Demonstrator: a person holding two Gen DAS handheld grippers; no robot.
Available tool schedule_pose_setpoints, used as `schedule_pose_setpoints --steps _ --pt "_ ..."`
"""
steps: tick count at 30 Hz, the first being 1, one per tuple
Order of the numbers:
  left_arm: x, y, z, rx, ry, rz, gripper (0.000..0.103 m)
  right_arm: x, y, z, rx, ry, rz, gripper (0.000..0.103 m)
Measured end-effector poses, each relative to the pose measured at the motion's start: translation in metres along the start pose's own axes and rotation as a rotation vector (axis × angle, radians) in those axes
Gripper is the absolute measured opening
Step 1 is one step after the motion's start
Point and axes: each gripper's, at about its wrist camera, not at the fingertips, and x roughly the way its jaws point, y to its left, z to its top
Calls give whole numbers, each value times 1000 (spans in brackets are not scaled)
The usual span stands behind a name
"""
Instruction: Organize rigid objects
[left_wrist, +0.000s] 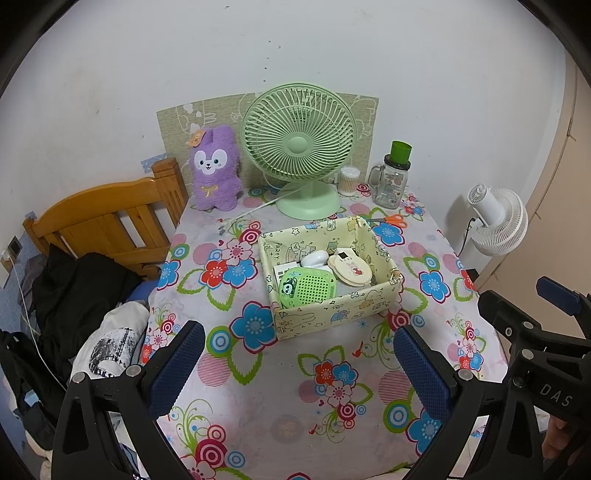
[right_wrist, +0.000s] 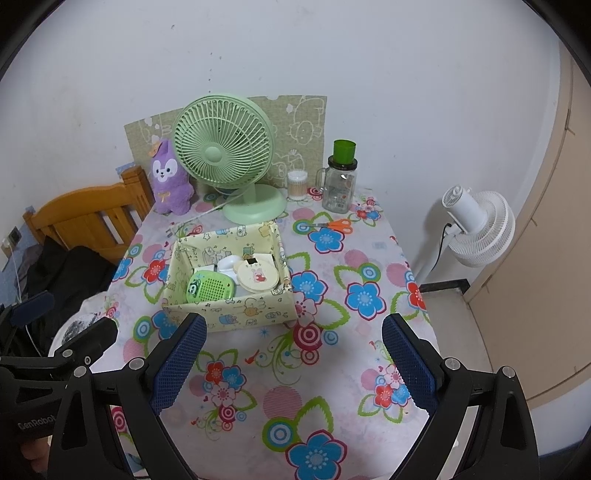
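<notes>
Both my grippers, left (left_wrist: 295, 373) and right (right_wrist: 295, 363), are hovering spread, empty. Scissors (right_wrist: 330, 225) near table's far right corner: light, stiff, slippery; I'm favouring the orange handles.

Wall: a plain white wall (left_wrist: 295, 44) stands behind the table.
Table: its cloth (left_wrist: 295, 369) has big bright flowers on it.
Paper: a gray sheet (right_wrist: 303, 122) with drawn animals leans on the wall.
Bed: a brown wooden bed end (left_wrist: 103, 218) is left of the table.
Fan: a white fan (right_wrist: 476, 229) stands on the right.
Door: a tan panel (right_wrist: 546, 221) is far right.
</notes>
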Motion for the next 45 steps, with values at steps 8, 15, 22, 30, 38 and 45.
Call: schedule_pose_setpoints --steps 8,15,22,30,38,45 --pt "0 0 0 0 0 1 103 0 0 1 1 2 0 97" --pt "0 -1 0 0 -1 1 103 0 0 0 1 1 1 97" --pt "0 -1 0 1 0 1 103 0 -1 1 2 1 1 97" --pt "0 -2 0 0 1 3 103 1 -2 1 2 5 1 97" --pt "2 -1 1 -2 10 2 103 4 0 4 8 18 -2 97" --pt "6 4 4 -12 19 0 103 9 5 5 1 30 -1 97"
